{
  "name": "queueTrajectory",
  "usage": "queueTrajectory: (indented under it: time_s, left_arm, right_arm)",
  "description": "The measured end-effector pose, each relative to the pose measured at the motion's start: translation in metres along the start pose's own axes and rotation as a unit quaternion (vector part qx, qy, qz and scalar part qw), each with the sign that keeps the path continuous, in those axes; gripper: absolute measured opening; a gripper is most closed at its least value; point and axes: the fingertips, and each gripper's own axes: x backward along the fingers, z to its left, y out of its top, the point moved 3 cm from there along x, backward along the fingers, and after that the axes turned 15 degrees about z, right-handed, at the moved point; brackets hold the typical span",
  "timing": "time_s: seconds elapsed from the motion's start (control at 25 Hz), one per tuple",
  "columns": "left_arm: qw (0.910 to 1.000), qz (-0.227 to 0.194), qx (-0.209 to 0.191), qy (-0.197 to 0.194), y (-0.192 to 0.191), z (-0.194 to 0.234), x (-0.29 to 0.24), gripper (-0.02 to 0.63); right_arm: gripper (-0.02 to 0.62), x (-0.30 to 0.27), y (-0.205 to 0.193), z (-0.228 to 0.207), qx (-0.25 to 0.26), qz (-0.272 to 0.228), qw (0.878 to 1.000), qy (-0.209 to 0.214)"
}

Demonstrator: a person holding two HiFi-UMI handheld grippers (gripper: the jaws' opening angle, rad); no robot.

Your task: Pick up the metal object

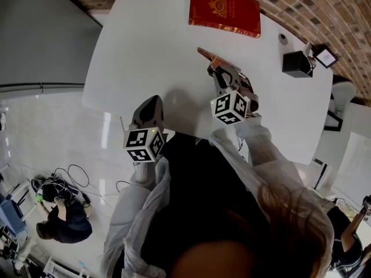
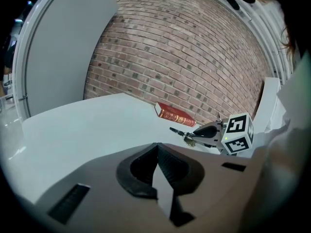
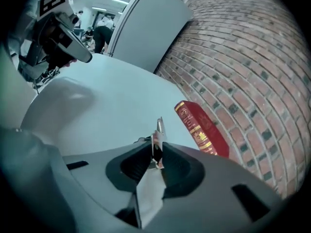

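The metal object [image 1: 211,57] is a thin flat strip with a coppery sheen, lying over the middle of the white table [image 1: 145,39]. My right gripper [image 1: 223,69] is shut on its near end. In the right gripper view the strip [image 3: 159,127] stands on edge, pinched between the pads, with its far end poking out towards the red book [image 3: 201,130]. I cannot tell whether the strip touches the table. My left gripper [image 1: 152,104] hovers at the table's near edge, shut and holding nothing. The left gripper view shows its jaws [image 2: 156,149] meeting, with the right gripper [image 2: 194,136] off to the right.
The red book [image 1: 225,10] lies flat at the table's far side by the brick wall. A black box [image 1: 297,63], a small framed device [image 1: 326,55] and a small round thing [image 1: 283,39] sit at the far right corner. A person [image 1: 64,219] crouches on the floor at the left.
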Motion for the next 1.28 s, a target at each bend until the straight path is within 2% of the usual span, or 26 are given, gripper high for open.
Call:
queueTrajectory:
  time_s: [0.36, 0.6, 1.04, 1.28]
  left_arm:
    - [0.9999, -0.013, 0.002, 0.002, -0.002, 0.001, 0.008, 0.015]
    - [0.9996, -0.026, -0.005, 0.005, 0.002, -0.005, 0.015, 0.015]
    - [0.9987, -0.045, -0.004, 0.024, -0.001, -0.027, 0.032, 0.015]
    - [0.9977, -0.058, -0.004, 0.033, -0.007, -0.050, 0.047, 0.015]
  right_arm:
    - [0.023, 0.005, 0.003, -0.013, 0.033, -0.004, 0.999, -0.041]
    - [0.018, 0.008, 0.001, -0.018, 0.035, -0.008, 0.999, -0.033]
    - [0.017, 0.037, -0.008, -0.030, -0.073, -0.040, 0.996, 0.029]
    - [0.017, 0.063, -0.018, -0.035, -0.138, -0.068, 0.984, 0.084]
